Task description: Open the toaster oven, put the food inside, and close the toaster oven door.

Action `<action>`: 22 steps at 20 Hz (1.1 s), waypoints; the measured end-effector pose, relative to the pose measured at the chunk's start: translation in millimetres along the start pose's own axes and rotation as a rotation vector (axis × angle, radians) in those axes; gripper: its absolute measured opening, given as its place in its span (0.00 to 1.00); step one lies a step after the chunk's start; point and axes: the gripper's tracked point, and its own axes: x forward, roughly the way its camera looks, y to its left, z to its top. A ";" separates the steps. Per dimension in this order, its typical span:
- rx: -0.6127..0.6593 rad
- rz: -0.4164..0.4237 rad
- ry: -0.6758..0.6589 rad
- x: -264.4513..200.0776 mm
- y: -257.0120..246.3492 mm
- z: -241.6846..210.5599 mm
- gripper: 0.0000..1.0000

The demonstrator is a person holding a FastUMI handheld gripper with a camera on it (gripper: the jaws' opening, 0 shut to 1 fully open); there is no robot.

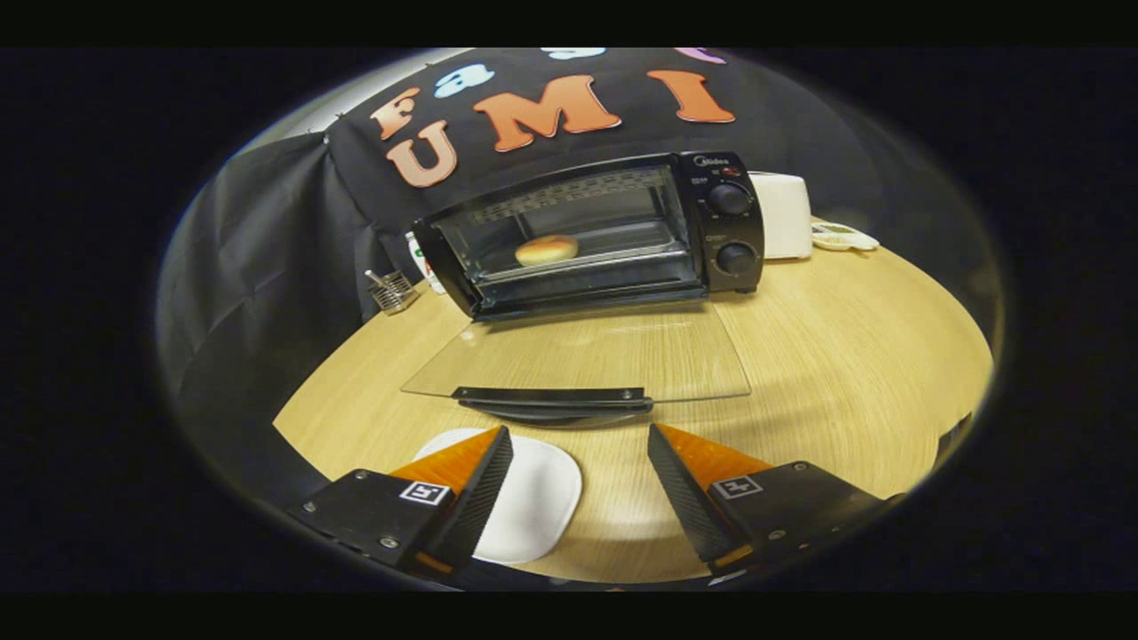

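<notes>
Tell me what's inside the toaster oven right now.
A round bun sits on the rack inside the toaster oven, whose glass door lies folded down. The gripper is open and empty, short of the door handle.

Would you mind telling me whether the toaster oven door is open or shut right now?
Open: the glass door lies flat before the toaster oven, bun inside. The tool is open, empty.

Bun (546, 250) inside open toaster oven (591, 233)

Cloth-walled test booth; toaster oven (591, 236) on table (845, 356).
</notes>
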 end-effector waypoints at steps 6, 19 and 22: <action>-0.048 -0.079 0.004 18.5 -6.7 0.0 0.91; 0.003 -0.011 -0.205 -7.0 15.3 92.1 0.92; 0.025 0.016 -0.277 -6.6 19.5 121.3 0.95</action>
